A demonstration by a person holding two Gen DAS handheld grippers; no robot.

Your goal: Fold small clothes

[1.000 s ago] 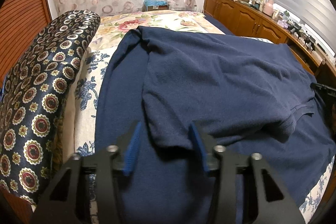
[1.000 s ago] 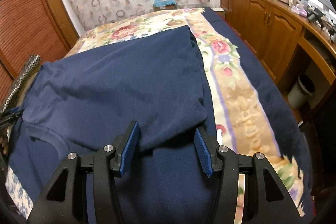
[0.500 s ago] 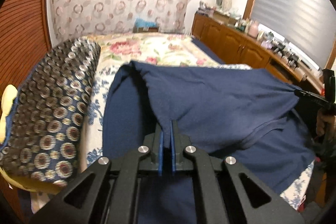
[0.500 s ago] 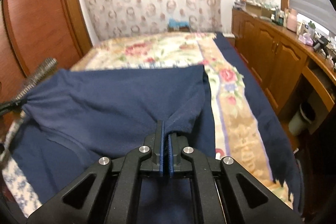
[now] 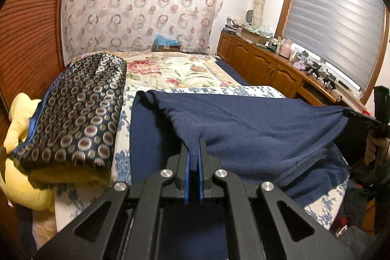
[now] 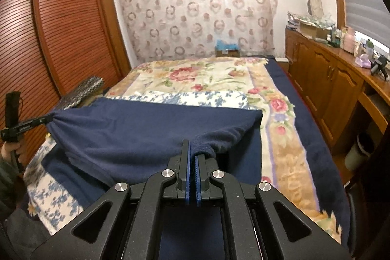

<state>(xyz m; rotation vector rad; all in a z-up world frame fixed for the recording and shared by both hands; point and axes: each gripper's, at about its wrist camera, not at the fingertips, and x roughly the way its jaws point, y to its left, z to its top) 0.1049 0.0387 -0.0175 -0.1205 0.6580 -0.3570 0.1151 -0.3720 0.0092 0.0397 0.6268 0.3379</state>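
1. Nearest, the lower body of each gripper is cut off by the frame edge, and the pinched cloth hides whatever lies between the pads.
2. Closed down to a narrow slit, the left gripper (image 5: 193,150) pinches a corner of the navy garment (image 5: 243,128) between its blue pads (image 5: 186,177).
3. Likewise the right gripper (image 6: 192,155) is clamped on another bunched corner of the same garment (image 6: 146,128), only a sliver of fabric showing between the fingers.
4. Held at both corners, the garment's upper layer is lifted and stretched across the bed (image 6: 287,157), over more navy fabric lying flat underneath; whether that is the same piece is hard to make out.
5. Left of it lies a patterned bolster (image 5: 80,109) on a yellow pillow (image 5: 22,177).
6. Farther off, the floral bedspread (image 6: 195,74) reaches a circle-print curtain (image 6: 195,11); clutter on the wooden cabinets (image 5: 268,65) is too small to identify.
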